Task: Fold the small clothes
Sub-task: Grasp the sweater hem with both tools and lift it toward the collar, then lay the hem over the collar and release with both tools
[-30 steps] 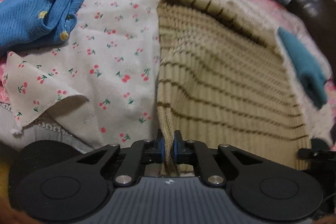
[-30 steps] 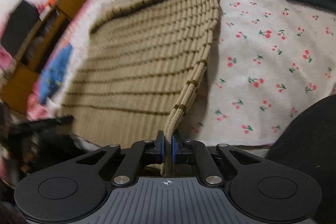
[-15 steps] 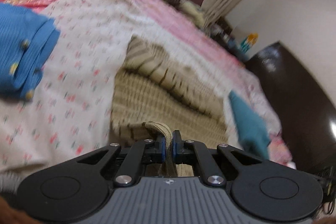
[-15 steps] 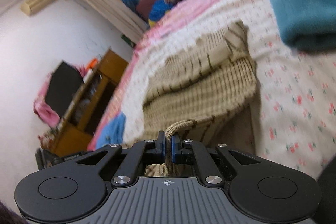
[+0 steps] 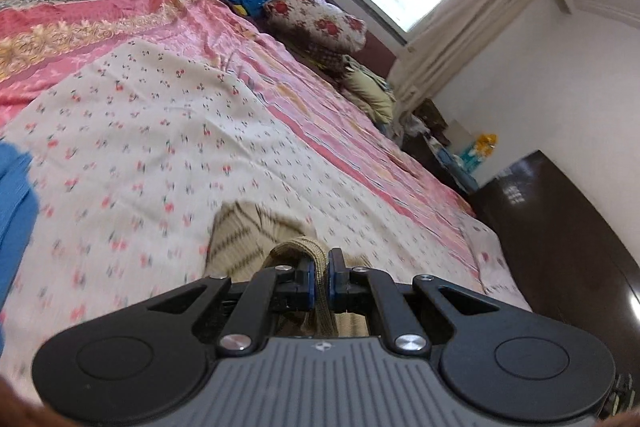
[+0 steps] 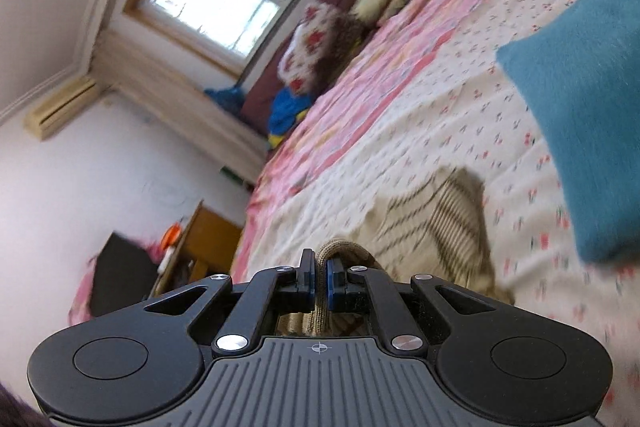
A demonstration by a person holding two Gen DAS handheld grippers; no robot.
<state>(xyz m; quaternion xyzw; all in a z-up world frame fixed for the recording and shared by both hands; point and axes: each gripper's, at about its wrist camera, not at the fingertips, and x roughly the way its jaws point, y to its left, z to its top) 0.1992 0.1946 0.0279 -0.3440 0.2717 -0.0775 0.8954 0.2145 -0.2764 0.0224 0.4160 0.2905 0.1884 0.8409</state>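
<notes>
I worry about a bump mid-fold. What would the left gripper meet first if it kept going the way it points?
Probably the striped beige sweater it is shut on, bunched just ahead of the left gripper; beyond lies the cherry-print sheet. Blur leaves depth unclear.

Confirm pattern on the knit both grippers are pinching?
Beige ribbed knit with thin dark brown stripes; clearest in the right wrist view, though blurred.

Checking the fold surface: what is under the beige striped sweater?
The beige striped sweater, pinched by both the left gripper and right gripper, lies on the cherry-print cloth. Whatever sits beneath its folded layers is hidden.
</notes>
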